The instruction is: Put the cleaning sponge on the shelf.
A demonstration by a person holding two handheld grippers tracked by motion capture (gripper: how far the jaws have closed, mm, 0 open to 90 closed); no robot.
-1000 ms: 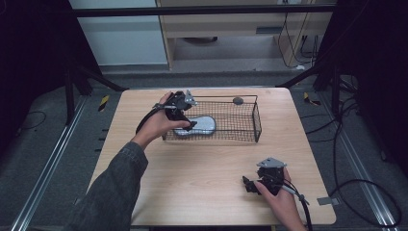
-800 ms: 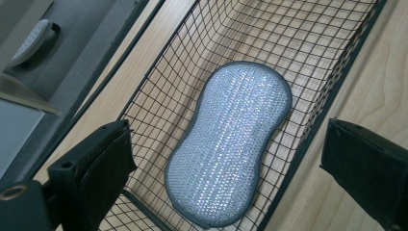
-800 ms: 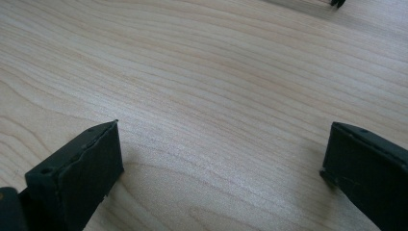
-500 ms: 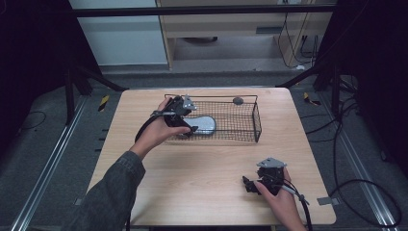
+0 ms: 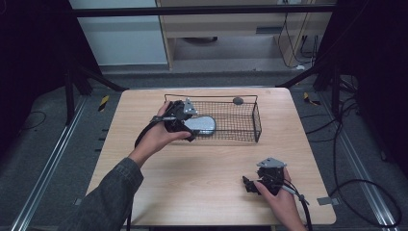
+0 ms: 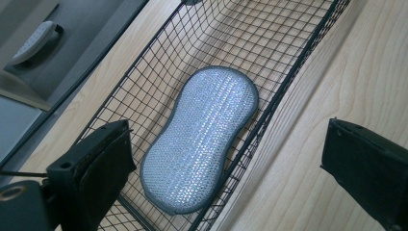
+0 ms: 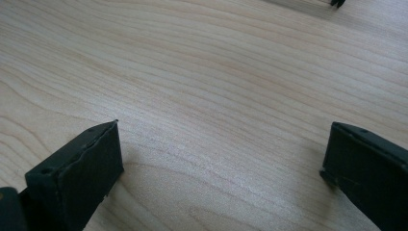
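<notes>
Your left tongs (image 5: 185,126) hang at the left end of the wire basket (image 5: 245,126), jaws spread wide and holding nothing. The silver scrub pad (image 6: 202,135) lies flat on the basket floor, between the jaws in the left gripper view, touching neither. Your right tongs (image 5: 251,185) sit low over the bare table (image 7: 216,86) near its front right corner, jaws wide and empty, well apart from the basket.

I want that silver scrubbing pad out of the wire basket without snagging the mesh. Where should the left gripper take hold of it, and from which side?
Probably at its narrowed waist, coming straight down from above. The silver pad lies flat on the floor of the wire basket, pinched in at mid-length. The basket walls block a sideways approach. The left gripper, jaws open, is above it.
</notes>
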